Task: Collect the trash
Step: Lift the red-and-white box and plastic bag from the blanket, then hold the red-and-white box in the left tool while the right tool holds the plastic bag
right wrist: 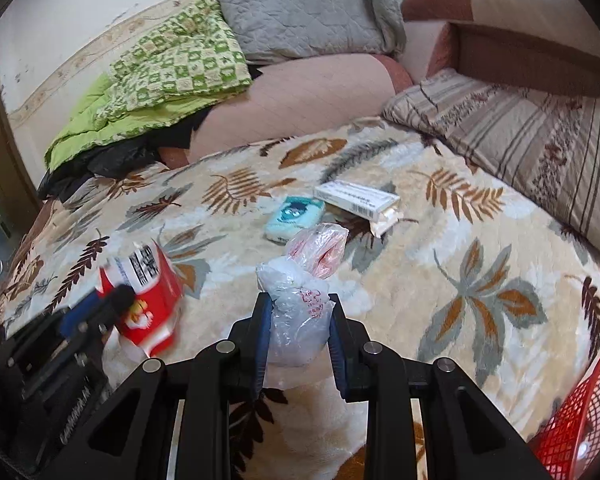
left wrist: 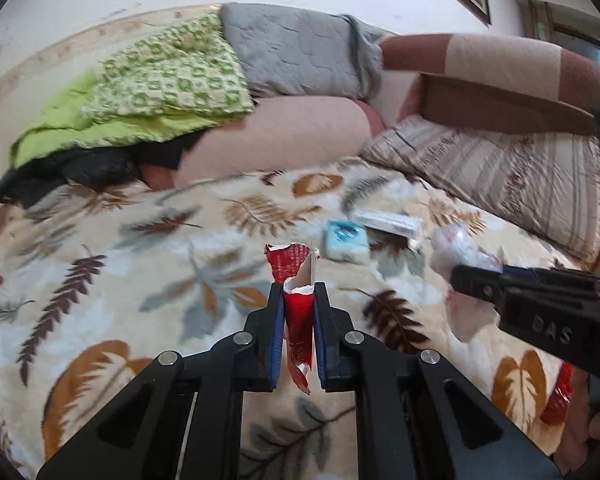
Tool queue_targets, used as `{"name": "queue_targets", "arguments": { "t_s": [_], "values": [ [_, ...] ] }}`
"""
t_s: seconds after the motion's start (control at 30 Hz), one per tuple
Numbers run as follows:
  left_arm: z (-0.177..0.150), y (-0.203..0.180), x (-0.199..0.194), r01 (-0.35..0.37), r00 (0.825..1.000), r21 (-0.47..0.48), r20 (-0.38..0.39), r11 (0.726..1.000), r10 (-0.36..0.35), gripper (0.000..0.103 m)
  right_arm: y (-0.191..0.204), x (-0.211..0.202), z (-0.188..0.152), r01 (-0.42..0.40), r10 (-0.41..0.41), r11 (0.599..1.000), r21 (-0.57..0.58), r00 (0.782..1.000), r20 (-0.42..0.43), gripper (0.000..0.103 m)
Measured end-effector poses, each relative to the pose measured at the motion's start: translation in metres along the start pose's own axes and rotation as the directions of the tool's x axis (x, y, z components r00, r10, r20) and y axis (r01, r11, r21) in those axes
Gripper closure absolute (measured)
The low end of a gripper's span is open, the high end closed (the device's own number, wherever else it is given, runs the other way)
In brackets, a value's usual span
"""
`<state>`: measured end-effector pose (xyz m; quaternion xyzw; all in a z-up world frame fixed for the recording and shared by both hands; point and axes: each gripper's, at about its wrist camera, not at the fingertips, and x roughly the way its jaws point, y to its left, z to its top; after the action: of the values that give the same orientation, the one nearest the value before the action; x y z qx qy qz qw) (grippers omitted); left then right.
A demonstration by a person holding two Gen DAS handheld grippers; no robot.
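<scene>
In the left wrist view, a torn red wrapper (left wrist: 298,312) is pinched between the pads of the left gripper (left wrist: 298,300). The wrapper stands upright, its long side running along the fingers, with the ripped top poking out past the tips. It is held up over the blanket (left wrist: 140,264). A blue pack (left wrist: 346,240) and a white box (left wrist: 392,222) are seen farther ahead on the blanket. The right gripper (left wrist: 476,280) comes in from the right side.

In the right wrist view, a clear bag (right wrist: 300,312) is squeezed between the right gripper's (right wrist: 298,308) pads. The bag bulges out above the tips. A red basket (right wrist: 580,416) is seen at the lower right corner, just beside the bed's edge. The basket lies to the right of both tools, and the right gripper is nearer to it. The bag can likely be dropped there first, and the wrapper must be carried farther across.
</scene>
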<state>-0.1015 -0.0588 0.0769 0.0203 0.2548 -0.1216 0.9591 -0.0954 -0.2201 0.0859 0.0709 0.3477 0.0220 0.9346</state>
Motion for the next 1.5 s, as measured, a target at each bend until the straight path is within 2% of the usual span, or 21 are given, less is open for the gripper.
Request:
{"name": "queue_targets", "arguments": {
  "t_s": [0.23, 0.37, 1.07, 1.5],
  "values": [
    [0.004, 0.008, -0.002, -0.078, 0.997, -0.015, 0.025, 0.997, 0.079, 0.09, 0.015, -0.004, -0.001, 0.001, 0.001, 0.998, -0.067, 1.0, 0.029, 0.075],
    [0.004, 0.008, -0.003, -0.088, 0.996, -0.003, 0.03, 0.996, 0.088, 0.09, 0.017, -0.005, -0.001, 0.002, 0.001, 0.997, -0.078, 0.999, 0.035, 0.075],
    [0.002, 0.005, 0.002, -0.079, 0.997, 0.012, 0.021, 0.997, 0.079, 0.09, 0.018, -0.006, -0.001, -0.001, 0.004, 0.997, -0.078, 0.999, 0.041, 0.075],
    [-0.001, 0.021, 0.011, -0.036, 0.998, -0.058, -0.047, 0.998, 0.033, 0.09, 0.017, -0.008, 0.0, 0.001, 0.002, 0.997, -0.075, 0.999, 0.04, 0.075]
  ]
}}
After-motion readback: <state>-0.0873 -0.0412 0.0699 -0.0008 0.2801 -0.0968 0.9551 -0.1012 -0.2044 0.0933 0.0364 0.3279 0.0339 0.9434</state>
